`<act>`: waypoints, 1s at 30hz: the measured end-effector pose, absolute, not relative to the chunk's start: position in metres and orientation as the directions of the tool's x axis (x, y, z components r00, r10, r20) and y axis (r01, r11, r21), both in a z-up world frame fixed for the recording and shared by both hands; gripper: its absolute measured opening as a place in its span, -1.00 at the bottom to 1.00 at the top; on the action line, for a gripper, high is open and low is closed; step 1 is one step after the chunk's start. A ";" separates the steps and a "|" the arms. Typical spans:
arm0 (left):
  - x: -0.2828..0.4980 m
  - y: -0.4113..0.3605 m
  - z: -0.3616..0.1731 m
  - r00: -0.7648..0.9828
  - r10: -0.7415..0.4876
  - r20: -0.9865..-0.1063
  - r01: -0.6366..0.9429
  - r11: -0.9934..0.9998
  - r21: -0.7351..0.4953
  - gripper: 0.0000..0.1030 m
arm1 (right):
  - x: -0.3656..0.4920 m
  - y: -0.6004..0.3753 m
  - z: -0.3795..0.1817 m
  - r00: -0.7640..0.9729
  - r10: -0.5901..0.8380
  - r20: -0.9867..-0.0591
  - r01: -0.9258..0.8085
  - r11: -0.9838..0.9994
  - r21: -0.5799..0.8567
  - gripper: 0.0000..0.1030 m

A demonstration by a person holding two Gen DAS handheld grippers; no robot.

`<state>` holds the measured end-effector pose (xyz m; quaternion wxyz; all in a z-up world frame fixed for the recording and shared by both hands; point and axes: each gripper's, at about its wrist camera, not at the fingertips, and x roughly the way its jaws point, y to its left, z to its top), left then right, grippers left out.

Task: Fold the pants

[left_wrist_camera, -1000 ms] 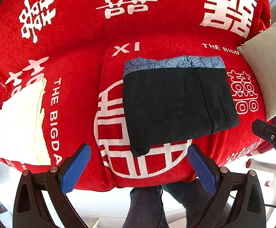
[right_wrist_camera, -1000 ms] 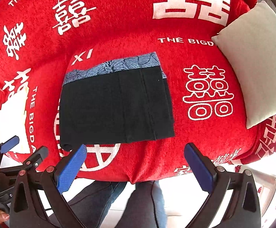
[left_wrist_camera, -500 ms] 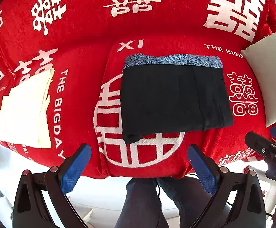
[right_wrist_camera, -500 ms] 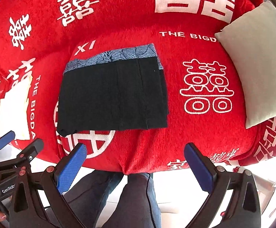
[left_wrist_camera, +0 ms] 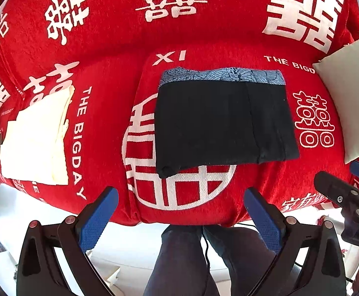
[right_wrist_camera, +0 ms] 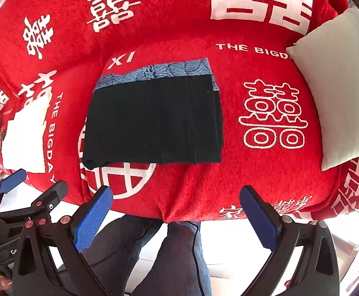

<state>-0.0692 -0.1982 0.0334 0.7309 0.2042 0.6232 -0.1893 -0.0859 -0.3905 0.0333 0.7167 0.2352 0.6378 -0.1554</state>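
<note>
Left wrist view showed the left gripper (left_wrist_camera: 180, 218) with its blue-padded fingers (left_wrist_camera: 96, 218) spread wide apart and holding nothing, hovering off the near edge of the red blanket (left_wrist_camera: 204, 32). Beyond the fingertips lay the black pants (left_wrist_camera: 219, 123), folded into a flat rectangle on the white circular emblem, with a strip of blue patterned fabric (left_wrist_camera: 222, 75) showing along the far edge. A cream folded cloth (left_wrist_camera: 36, 138) sat well to the left, and a pale cushion (left_wrist_camera: 349, 93) rested at the right edge.

Right wrist view showed the right gripper (right_wrist_camera: 175, 218) likewise wide open and empty, off the blanket's near edge, with the folded pants (right_wrist_camera: 152, 120) ahead and slightly left of it. The person's legs in dark trousers (right_wrist_camera: 174, 259) stood below, between the fingers.
</note>
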 end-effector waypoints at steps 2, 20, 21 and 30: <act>-0.071 -0.199 0.034 0.153 -0.022 -0.988 0.533 0.843 0.064 0.98 | -0.086 -0.390 0.034 0.142 0.077 -0.987 0.521 0.842 0.141 0.99; -0.077 -0.205 0.038 0.166 -0.017 -0.986 0.541 0.838 0.076 0.98 | -0.093 -0.395 0.035 0.149 0.081 -0.986 0.530 0.835 0.149 0.99; -0.077 -0.205 0.038 0.164 -0.019 -0.986 0.540 0.839 0.074 0.97 | -0.093 -0.395 0.035 0.148 0.081 -0.986 0.530 0.835 0.148 0.99; -0.077 -0.204 0.035 0.154 -0.014 -0.988 0.534 0.843 0.071 0.98 | -0.094 -0.391 0.034 0.150 0.081 -0.985 0.521 0.841 0.148 0.99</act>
